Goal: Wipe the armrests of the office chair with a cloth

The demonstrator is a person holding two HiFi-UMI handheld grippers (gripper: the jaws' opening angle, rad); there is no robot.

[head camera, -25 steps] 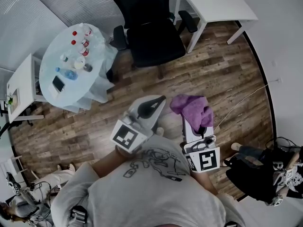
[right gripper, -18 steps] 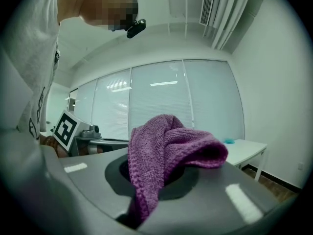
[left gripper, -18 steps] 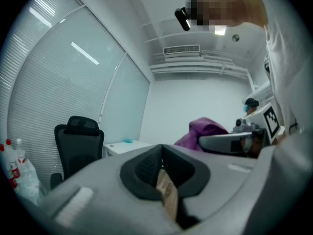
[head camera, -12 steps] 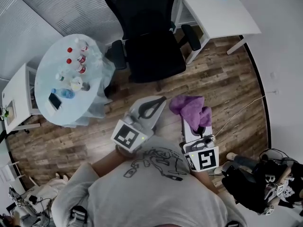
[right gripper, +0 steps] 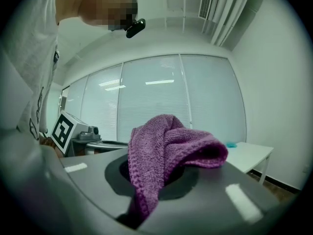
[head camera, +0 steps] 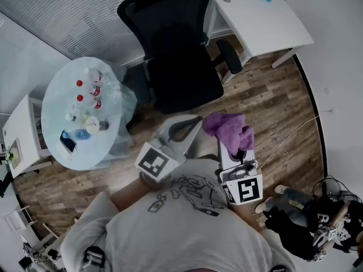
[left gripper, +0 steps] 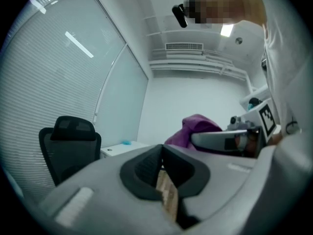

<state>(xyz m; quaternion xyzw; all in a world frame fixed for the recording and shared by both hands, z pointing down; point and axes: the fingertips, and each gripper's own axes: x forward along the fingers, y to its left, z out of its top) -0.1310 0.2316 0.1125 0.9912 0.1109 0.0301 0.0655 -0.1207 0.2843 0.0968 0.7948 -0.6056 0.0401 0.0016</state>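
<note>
Right tool [right gripper: 157,181]: jaws clamped on purple cloth [right gripper: 168,148], loose bunch draped over jaw tips, judged carried ready for wiping. Pinched part of cloth hidden inside jaws.

Left tool [left gripper: 164,173]: held just beside right tool, jaws brought together, nothing gripped, probably kept free for steadying.

Office chair [head camera: 181,67]: seen ahead of both tools, well apart. Armrests [head camera: 229,55] not yet reached; the one ahead-left is dark and poorly made out.

White table [head camera: 266,21]: beyond chair, cut off at frame edge.

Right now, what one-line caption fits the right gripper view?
Right gripper shut on a purple cloth, window blinds and a white desk behind.
</note>
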